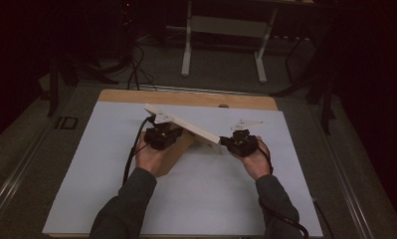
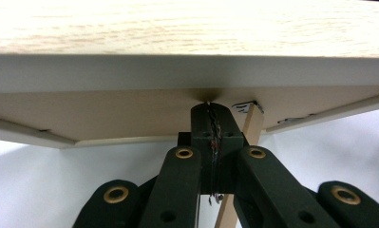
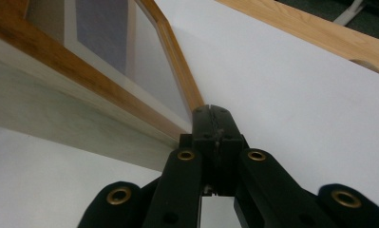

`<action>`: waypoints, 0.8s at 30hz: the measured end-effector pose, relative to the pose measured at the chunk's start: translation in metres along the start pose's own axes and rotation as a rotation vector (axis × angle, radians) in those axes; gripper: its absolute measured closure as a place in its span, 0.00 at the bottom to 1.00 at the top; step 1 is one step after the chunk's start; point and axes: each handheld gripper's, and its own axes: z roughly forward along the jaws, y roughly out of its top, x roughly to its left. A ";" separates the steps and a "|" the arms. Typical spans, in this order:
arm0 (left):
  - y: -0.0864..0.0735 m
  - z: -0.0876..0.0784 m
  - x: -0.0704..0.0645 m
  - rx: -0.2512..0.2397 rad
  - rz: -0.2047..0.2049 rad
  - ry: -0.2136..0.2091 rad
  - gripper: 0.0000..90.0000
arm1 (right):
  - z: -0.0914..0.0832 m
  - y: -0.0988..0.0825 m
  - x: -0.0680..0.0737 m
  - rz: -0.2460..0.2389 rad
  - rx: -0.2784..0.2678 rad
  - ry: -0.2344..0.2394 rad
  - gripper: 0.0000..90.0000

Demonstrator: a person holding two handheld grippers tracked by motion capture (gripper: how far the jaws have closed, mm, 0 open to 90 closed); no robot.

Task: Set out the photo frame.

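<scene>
A light wooden picture frame (image 1: pixel 186 127) hangs tilted above the white sheet (image 1: pixel 201 199), its left end higher. In the left gripper view its pale back (image 2: pixel 130 118) fills the top, and a thin wooden strut (image 2: pixel 251 126) runs down behind the jaws. My left gripper (image 2: pixel 211 107) is shut, its tip against the frame's back, with nothing between the jaws. In the high view the left gripper (image 1: pixel 167 131) sits under the frame's left half. My right gripper (image 3: pixel 214 111) is shut and empty, its tip at the frame's wooden corner (image 3: pixel 182 95); from above the right gripper (image 1: pixel 226 142) meets the lower right end.
The white sheet covers a wooden table whose bare edge (image 1: pixel 186 97) shows at the back. A brown panel (image 1: pixel 178 152) hangs under the frame by the left hand. Behind the table stand white desk legs (image 1: pixel 187 45) and cables (image 1: pixel 135 69) lie on the floor.
</scene>
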 end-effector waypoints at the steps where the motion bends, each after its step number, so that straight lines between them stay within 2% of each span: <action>1: 0.000 0.000 0.000 0.000 0.001 0.001 1.00 | 0.000 0.000 0.000 -0.001 0.000 0.000 1.00; 18: 0.003 -0.011 -0.002 -0.024 0.010 -0.021 1.00 | 0.000 -0.003 0.003 -0.015 0.003 0.007 1.00; 24: 0.005 -0.014 -0.005 -0.022 0.017 -0.045 1.00 | 0.000 -0.004 0.005 -0.010 0.002 0.009 1.00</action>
